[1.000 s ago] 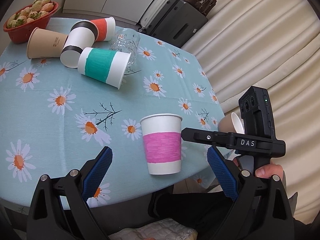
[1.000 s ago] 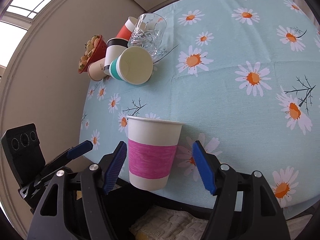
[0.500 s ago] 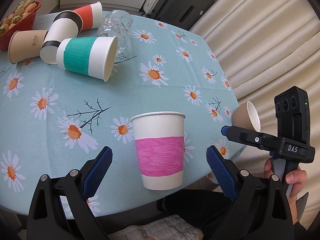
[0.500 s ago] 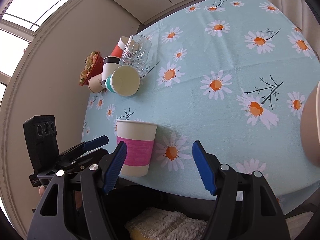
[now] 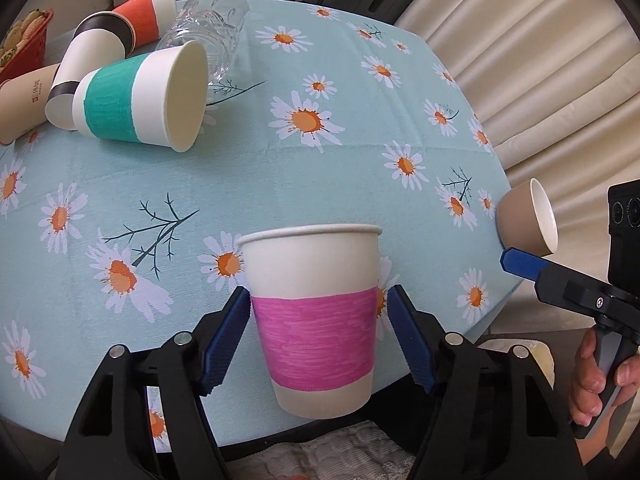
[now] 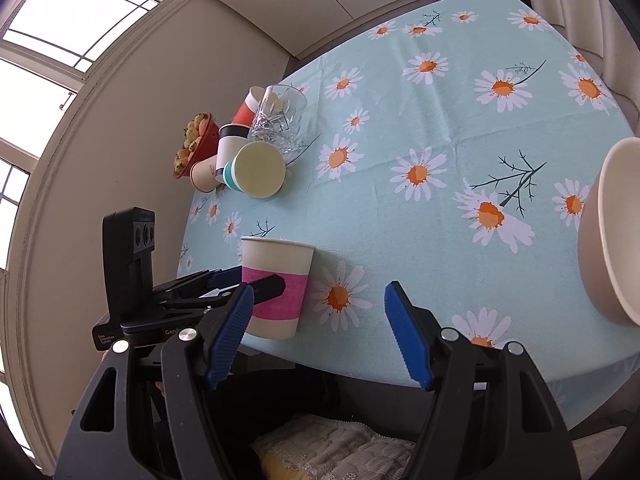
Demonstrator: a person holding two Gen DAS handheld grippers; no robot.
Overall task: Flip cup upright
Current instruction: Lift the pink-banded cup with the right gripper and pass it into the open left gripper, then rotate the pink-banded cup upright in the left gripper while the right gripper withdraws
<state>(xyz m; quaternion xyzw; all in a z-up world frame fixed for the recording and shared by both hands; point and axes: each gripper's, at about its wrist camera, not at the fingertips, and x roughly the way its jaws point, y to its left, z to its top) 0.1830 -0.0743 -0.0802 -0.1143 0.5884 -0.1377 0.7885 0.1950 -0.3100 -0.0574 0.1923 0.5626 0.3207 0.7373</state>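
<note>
A white paper cup with a pink band (image 5: 316, 316) stands upright near the front edge of the daisy tablecloth (image 5: 280, 168). My left gripper (image 5: 316, 332) is closed around the cup, its blue pads touching both sides. The cup also shows in the right wrist view (image 6: 276, 286), with the left gripper on it. My right gripper (image 6: 318, 332) is open and empty, to the right of the cup, above the table's front edge. A tan cup (image 5: 526, 220) lies on its side at the right edge of the table.
At the far left lie a green-banded cup (image 5: 140, 98), a black-banded cup (image 5: 86, 76), an orange cup (image 5: 146, 12), a brown cup (image 5: 26, 100) and a glass tumbler (image 5: 208, 32), all on their sides. A red bowl of fruit (image 6: 194, 144) stands behind them.
My left gripper has closed in on the pink-banded cup from open. My right gripper has pulled away from the cup to the right, and the tan cup has come into its view.
</note>
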